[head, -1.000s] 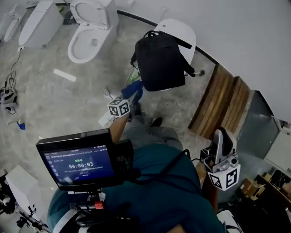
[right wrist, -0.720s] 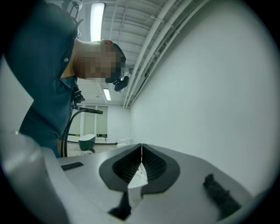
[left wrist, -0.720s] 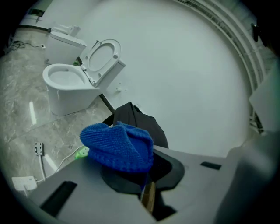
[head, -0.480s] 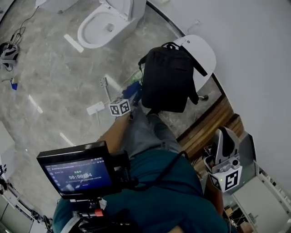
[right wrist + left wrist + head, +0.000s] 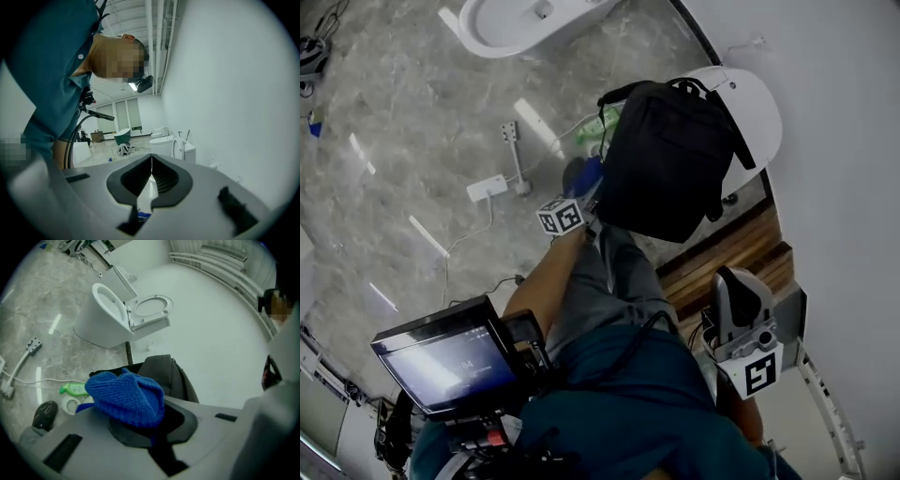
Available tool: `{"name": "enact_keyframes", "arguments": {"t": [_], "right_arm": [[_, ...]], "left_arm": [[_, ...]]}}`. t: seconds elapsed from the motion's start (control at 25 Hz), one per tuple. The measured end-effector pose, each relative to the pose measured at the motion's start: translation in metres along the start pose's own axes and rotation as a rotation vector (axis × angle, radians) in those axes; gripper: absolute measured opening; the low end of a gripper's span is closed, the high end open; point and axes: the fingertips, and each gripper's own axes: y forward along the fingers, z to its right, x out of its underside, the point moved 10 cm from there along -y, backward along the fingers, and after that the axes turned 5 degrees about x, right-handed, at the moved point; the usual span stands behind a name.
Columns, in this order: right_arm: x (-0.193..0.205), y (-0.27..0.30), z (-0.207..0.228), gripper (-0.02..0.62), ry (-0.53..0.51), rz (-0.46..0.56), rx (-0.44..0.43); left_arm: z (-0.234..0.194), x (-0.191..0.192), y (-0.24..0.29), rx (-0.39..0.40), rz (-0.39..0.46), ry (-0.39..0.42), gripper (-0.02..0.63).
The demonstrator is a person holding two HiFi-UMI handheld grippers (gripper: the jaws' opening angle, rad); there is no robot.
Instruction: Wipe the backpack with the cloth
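Left claw (image 5: 140, 420) clamps cloth (image 5: 125, 397), plain in its view.

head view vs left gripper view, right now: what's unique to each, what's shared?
Head view only: the right gripper near the person's side, the brown wooden boards by the wall, the white rounded seat that the bag rests on, and the small monitor screen.

Left gripper view only: the grip itself, with the left gripper jaws shut on the blue knitted cloth.

Both: the black fabric backpack just beyond the cloth, the cloth's blue bulk, and a green bottle on the floor.
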Motion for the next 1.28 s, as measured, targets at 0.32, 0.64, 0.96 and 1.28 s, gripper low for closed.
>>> {"name": "enact_keyframes", "arguments": {"t": [0.32,0.64,0.96,1.28], "right_arm": [[0.001,0.012,0.027,0.002,-0.022,-0.027,0.024],[0.005,0.01,0.042,0.002,0.007,-0.025,0.044],[0.012,0.011,0.04,0.002,0.006,-0.04,0.029],[0.008,-0.002,0.04,0.002,-0.007,-0.021,0.058]], "left_arm": [[0.039,-0.135,0.132,0.23,-0.052,0.162,0.035],[0.015,-0.051,0.042,0.186,-0.108,-0.023,0.035],[0.006,-0.032,0.024,0.151,-0.03,-0.099,0.035],[0.026,-0.142,0.126,0.239,-0.167,0.119,0.035]]}}
